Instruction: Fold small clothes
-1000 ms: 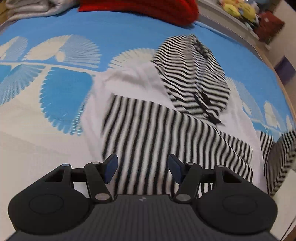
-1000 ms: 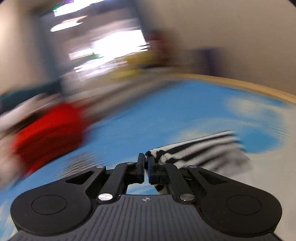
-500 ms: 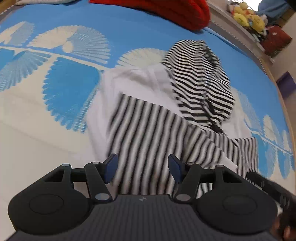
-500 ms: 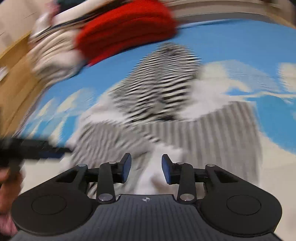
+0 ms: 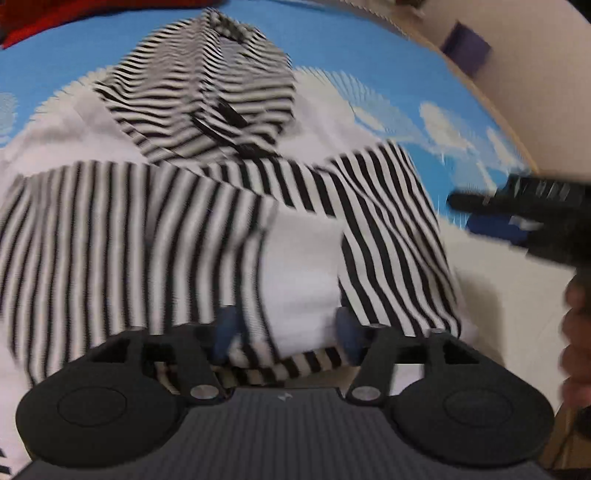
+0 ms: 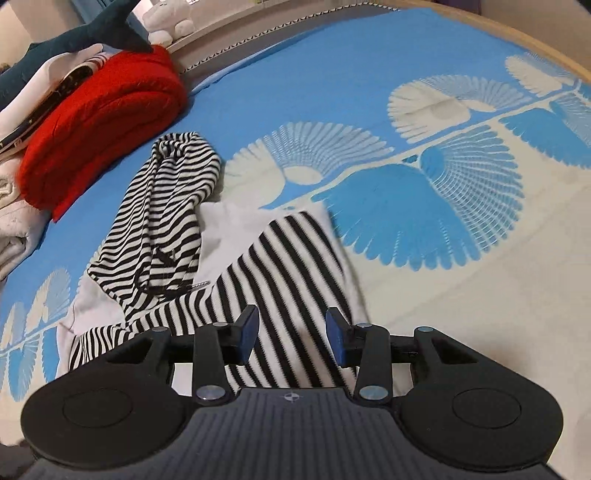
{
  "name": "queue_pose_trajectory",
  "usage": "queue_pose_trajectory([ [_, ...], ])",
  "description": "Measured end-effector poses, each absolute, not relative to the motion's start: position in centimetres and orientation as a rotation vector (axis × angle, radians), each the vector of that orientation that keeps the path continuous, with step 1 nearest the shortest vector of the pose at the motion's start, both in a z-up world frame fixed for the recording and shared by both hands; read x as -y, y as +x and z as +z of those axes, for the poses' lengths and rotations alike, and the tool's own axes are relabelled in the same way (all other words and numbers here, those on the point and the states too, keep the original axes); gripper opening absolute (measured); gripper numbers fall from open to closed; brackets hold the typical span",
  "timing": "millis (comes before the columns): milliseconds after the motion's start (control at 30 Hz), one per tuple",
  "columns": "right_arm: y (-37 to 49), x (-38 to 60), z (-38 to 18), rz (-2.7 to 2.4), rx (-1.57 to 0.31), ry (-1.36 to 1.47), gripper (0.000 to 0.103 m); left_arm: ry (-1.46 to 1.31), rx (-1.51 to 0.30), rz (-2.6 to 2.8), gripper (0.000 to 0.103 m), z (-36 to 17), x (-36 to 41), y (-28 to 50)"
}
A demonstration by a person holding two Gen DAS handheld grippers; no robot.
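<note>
A small black-and-white striped hooded top (image 5: 207, 221) lies on the blue patterned bed cover, both striped sleeves folded across its white body and the hood pointing away. My left gripper (image 5: 286, 332) is open, its blue pads low over the hem with cloth lying between them. My right gripper (image 6: 291, 330) is open and empty, hovering over one folded striped sleeve (image 6: 291, 266); the hood (image 6: 170, 206) lies ahead to the left. The right gripper also shows in the left wrist view (image 5: 517, 214) at the right edge.
A folded red garment (image 6: 99, 122) and pale clothes (image 6: 14, 206) are stacked at the far side of the bed, with plush toys (image 6: 92, 33) behind. The bed cover (image 6: 443, 184) stretches out to the right. The bed's wooden edge (image 5: 495, 107) runs along the right.
My right gripper let go of the striped sleeve, opened, and swung over the garment. The right sleeve now lies folded across the body. My left gripper moved down close to the hem.
</note>
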State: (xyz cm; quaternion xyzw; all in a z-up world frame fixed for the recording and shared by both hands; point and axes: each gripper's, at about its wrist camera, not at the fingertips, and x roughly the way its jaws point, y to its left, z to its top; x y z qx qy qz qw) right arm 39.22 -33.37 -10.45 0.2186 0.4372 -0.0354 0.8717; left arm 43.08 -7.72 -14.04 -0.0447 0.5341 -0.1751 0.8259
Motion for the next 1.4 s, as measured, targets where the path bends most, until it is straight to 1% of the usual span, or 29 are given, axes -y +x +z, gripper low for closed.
queue_pose_trajectory([
  [100, 39.1, 34.4, -9.8, -0.087, -0.909, 0.478, 0.042, 0.028, -1.116, -0.379, 0.082, -14.9, 9.7, 42.5],
  [167, 39.0, 34.7, -9.4, -0.093, -0.903, 0.486, 0.042, 0.129, -1.089, -0.379, 0.082, -15.2, 11.0, 41.7],
  [233, 38.9, 34.9, -9.2, -0.095, -0.901, 0.492, 0.042, 0.182, -1.063, -0.36, 0.071, -15.2, 11.1, 41.2],
  [267, 38.8, 35.0, -9.1, -0.093, -0.902, 0.493, 0.042, 0.202, -1.052, -0.344, 0.054, -15.0, 11.1, 41.0],
  [300, 38.8, 35.0, -9.0, -0.092, -0.903, 0.493, 0.042, 0.216, -1.045, -0.324, 0.028, -14.7, 10.7, 41.0],
  [333, 38.7, 35.0, -8.9, -0.093, -0.903, 0.493, 0.042, 0.219, -1.04, -0.296, 0.019, -14.2, 10.2, 41.1],
  [467, 38.5, 34.6, -8.7, -0.086, -0.917, 0.51, 0.046, 0.039, -0.971, -0.118, 0.02, -10.1, 4.7, 41.3],
  [533, 38.4, 34.2, -8.9, -0.072, -0.934, 0.542, 0.046, -0.123, -0.905, 0.085, 0.022, -8.1, 0.4, 40.6],
  [567, 38.4, 34.0, -9.2, -0.063, -0.949, 0.567, 0.047, -0.204, -0.899, 0.182, 0.025, -7.5, -1.9, 40.1],
  [600, 38.3, 33.9, -9.5, -0.054, -0.965, 0.593, 0.047, -0.267, -0.918, 0.233, 0.03, -7.5, -3.8, 39.8],
  [667, 38.1, 33.8, -10.6, -0.045, -1.007, 0.676, 0.047, -0.374, -0.957, 0.327, 0.031, -7.7, -6.9, 39.3],
  [733, 37.7, 33.7, -11.8, -0.066, -1.05, 0.727, 0.047, -0.403, -0.963, 0.378, 0.031, -7.7, -8.6, 39.2],
  [867, 37.1, 33.5, -13.7, -0.145, -1.114, 0.727, 0.047, -0.438, -0.95, 0.318, 0.031, -7.6, -10.2, 39.9],
  [933, 36.8, 33.9, -14.4, -0.187, -1.13, 0.725, 0.047, -0.44, -0.987, 0.266, 0.033, -8.3, -10.1, 40.1],
  [967, 36.7, 34.0, -14.7, -0.201, -1.134, 0.719, 0.047, -0.456, -1.029, 0.236, 0.036, -9.3, -10.2, 40.3],
  [1067, 36.6, 34.0, -15.1, -0.211, -1.136, 0.712, 0.047, -0.532, -1.212, 0.207, 0.036, -13.3, -10.8, 40.7],
  [1100, 36.5, 33.8, -14.9, -0.213, -1.132, 0.703, 0.047, -0.542, -1.242, 0.235, 0.036, -14.1, -11.1, 40.5],
  [1233, 36.6, 32.8, -14.1, -0.16, -1.11, 0.668, 0.048, -0.485, -1.192, 0.236, 0.036, -12.7, -10.6, 40.5],
  [1300, 37.0, 32.6, -14.5, -0.153, -1.123, 0.643, 0.048, -0.452, -1.147, 0.207, 0.039, -12.0, -9.9, 40.7],
  [1400, 37.1, 33.2, -15.7, -0.205, -1.167, 0.671, 0.048, -0.446, -1.225, 0.191, 0.038, -13.5, -9.1, 41.1],
])
